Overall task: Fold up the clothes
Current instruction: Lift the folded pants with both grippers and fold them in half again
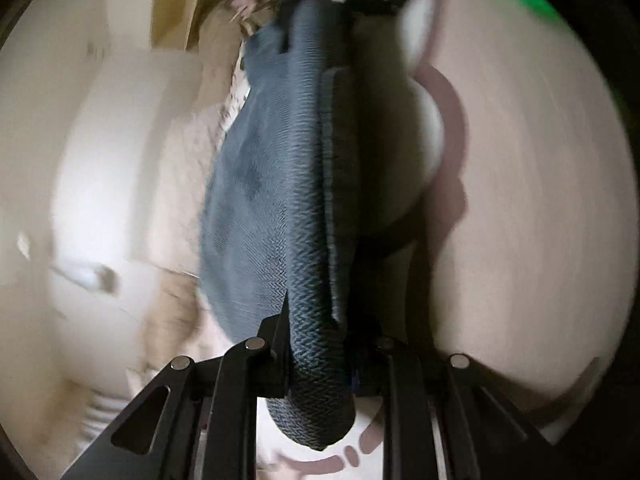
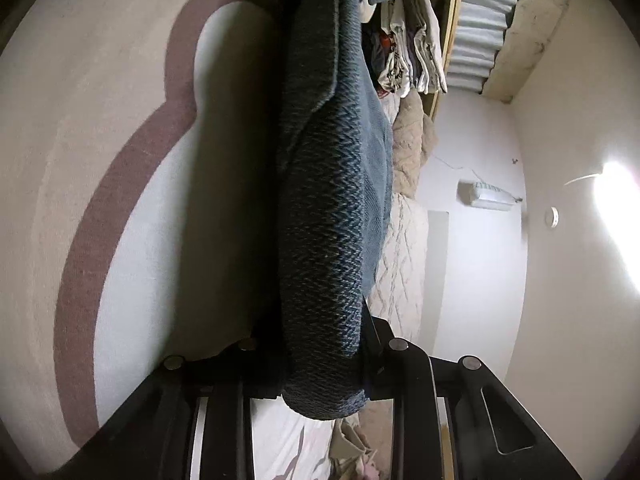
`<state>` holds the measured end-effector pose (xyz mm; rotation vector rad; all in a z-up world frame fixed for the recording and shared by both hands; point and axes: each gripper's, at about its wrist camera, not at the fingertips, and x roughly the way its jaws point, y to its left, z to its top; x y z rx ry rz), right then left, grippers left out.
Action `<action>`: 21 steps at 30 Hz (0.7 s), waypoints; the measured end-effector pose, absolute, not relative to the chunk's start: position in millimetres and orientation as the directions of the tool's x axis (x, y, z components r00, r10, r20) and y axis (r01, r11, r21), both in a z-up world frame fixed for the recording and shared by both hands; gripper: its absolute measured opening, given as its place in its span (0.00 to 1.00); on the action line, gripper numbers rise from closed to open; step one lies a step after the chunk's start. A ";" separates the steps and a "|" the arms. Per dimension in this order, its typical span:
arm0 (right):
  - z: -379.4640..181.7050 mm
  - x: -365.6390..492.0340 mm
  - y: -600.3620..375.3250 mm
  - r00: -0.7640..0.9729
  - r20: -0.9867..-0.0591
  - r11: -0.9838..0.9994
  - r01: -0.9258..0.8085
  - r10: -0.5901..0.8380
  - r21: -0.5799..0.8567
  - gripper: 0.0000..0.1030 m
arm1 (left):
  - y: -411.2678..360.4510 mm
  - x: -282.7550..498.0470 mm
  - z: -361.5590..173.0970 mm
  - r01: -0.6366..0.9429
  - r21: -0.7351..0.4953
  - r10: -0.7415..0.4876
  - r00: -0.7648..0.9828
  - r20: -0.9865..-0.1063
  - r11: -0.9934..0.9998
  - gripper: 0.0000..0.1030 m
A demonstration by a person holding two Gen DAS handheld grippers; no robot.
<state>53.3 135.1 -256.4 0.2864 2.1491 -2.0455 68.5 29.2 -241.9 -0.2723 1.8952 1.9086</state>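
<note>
Blue knitted garment held up off the bed, stretched between both claws. Left claw pinching one bunched edge; right claw pinching another. Thick rolls of knit wedged between the fingers on both sides, so likely an uneven grip: several layers caught, or only an outer one. Risk of the heavy knit sliding free during a swing, or landing twisted on the bed. Left view blurred, suggesting fast motion. Stacked clothes close beyond: possible snag.

left claw: clamped on cloth | right claw: clamped (same cloth)
</note>
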 end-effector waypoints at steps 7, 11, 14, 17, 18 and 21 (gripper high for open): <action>-257.0 40.7 130.2 -0.980 -0.177 -0.065 0.172 0.089 -0.983 0.28 | 34.4 72.5 -249.5 -0.388 0.918 0.131 -0.909 -0.396 0.084 0.19; -256.3 35.3 131.9 -0.980 -0.170 -0.099 0.160 0.105 -0.982 0.28 | 42.5 71.7 -254.9 -0.368 0.922 0.056 -0.925 -0.377 0.120 0.19; -256.2 35.0 132.2 -0.980 -0.172 -0.067 0.166 0.103 -0.984 0.28 | 45.7 68.7 -260.3 -0.357 0.924 -0.003 -0.933 -0.360 0.139 0.19; -260.8 38.6 131.4 -0.981 -0.183 0.031 0.185 0.061 -0.982 0.29 | 46.8 65.3 -264.0 -0.354 0.924 -0.023 -0.935 -0.354 0.144 0.19; -262.3 39.7 131.1 -0.981 -0.187 0.064 0.190 0.047 -0.980 0.29 | 47.3 63.1 -264.4 -0.357 0.924 -0.029 -0.934 -0.356 0.140 0.19; -268.6 38.6 132.7 -0.980 -0.198 0.140 0.194 -0.017 -0.971 0.29 | 48.6 53.6 -262.8 -0.381 0.918 -0.046 -0.925 -0.378 0.107 0.19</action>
